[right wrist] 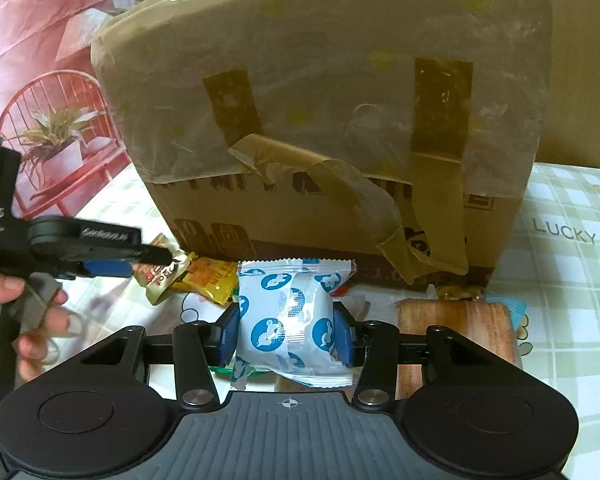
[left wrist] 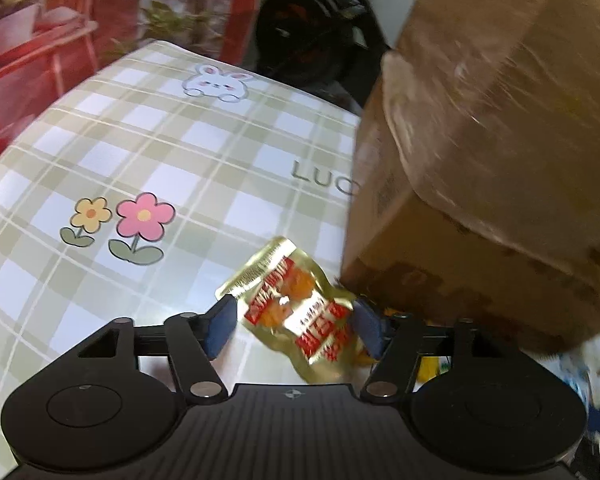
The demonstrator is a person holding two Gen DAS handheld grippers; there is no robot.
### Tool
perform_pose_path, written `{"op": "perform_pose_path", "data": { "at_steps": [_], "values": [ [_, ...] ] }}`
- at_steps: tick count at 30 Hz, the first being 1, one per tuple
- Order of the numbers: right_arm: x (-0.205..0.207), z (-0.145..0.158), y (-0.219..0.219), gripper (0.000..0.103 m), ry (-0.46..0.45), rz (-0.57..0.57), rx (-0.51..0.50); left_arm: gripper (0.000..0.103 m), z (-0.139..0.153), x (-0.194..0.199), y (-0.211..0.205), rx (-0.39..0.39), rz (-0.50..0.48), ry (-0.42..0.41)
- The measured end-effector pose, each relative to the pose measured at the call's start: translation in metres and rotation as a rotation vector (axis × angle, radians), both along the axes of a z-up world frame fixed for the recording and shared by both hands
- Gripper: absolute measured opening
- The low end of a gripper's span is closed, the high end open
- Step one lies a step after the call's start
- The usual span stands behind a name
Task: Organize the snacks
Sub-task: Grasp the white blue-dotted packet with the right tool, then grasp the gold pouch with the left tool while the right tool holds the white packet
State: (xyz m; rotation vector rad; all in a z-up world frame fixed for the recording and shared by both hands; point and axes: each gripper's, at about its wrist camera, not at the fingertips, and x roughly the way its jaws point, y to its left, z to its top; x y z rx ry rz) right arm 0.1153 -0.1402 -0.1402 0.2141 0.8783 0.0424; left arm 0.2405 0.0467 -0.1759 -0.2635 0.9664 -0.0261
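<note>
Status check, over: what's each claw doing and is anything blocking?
Left claw shut on gold snack pouch. Right claw shut on blue-and-white snack pack. Taped cardboard box stands close ahead of both.

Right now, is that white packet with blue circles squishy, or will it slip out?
Probably squishy: the white plastic snack packet with blue circles looks puffed and bulges between the right tool's blue pads. It seems light. The glossy film may be slippery, but both pads press its sides, so it likely stays put.
</note>
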Motion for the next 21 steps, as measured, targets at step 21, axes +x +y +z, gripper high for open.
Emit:
{"op": "perform_pose_path", "data": {
  "at_steps": [21],
  "values": [
    [-0.007,0.001,-0.006,0.043,-0.025,0.005,0.047,0.077,-0.001,-0.036,0.016,0.237,-0.118,0.003]
  ]
}}
